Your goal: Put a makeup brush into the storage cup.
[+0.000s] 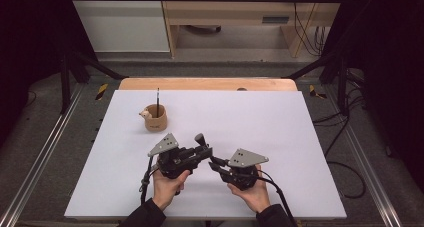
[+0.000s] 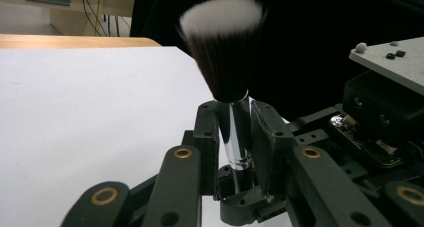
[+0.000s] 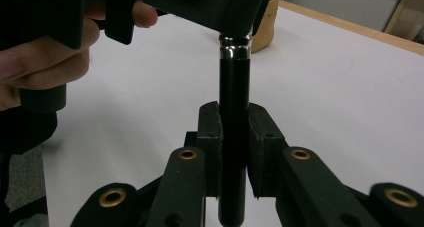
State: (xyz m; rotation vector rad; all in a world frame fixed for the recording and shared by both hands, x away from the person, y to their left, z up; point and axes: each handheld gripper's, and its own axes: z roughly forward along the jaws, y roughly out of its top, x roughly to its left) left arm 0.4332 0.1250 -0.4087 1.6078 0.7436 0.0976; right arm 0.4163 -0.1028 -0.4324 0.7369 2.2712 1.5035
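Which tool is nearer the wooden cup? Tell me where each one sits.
Left. The left tool sits just in front of the wooden cup, slightly to its right. The right tool sits farther right and closer to the person. Both grip the brush.

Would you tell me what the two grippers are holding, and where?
One makeup brush: left gripper on its silver ferrule, right gripper on its black handle.

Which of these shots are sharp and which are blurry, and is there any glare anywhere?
High view: evenly lit, small and soft, dark at the sides. Left gripper view: the brush bristle tips blur, its silver ferrule catches a bright streak. Right gripper view: the black handle is sharp, the hand at left blurred.
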